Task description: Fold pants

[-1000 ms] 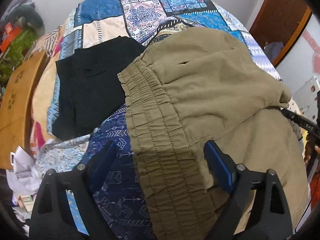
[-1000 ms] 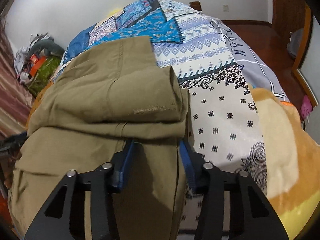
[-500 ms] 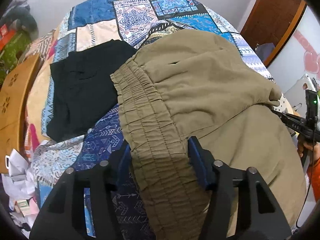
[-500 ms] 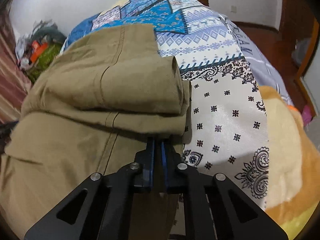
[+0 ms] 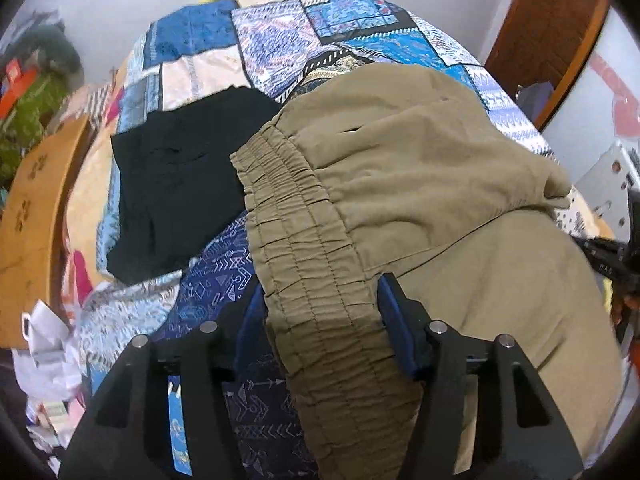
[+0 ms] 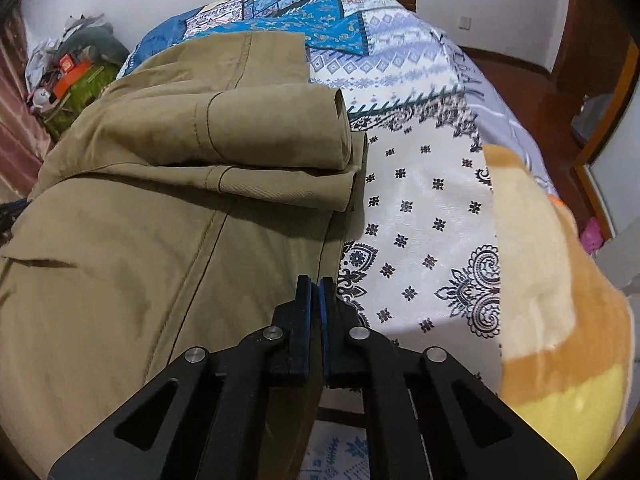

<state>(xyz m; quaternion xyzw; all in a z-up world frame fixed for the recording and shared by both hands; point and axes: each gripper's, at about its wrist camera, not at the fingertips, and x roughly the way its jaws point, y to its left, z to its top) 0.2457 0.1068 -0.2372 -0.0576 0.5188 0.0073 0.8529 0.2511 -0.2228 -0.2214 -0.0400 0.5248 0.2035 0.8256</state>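
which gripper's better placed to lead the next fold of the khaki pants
Probably the right gripper: its jaws are shut at the side edge of the khaki pants. The left gripper only straddles the elastic waistband.

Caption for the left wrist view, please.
Left gripper clamps the elastic waistband of the khaki pants on a patchwork bedspread.

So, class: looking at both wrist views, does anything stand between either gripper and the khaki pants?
Nothing visible does. The left gripper already has the elastic waistband of the khaki pants between its fingers, and the right gripper is shut on their side edge. The black garment lies off to the side.
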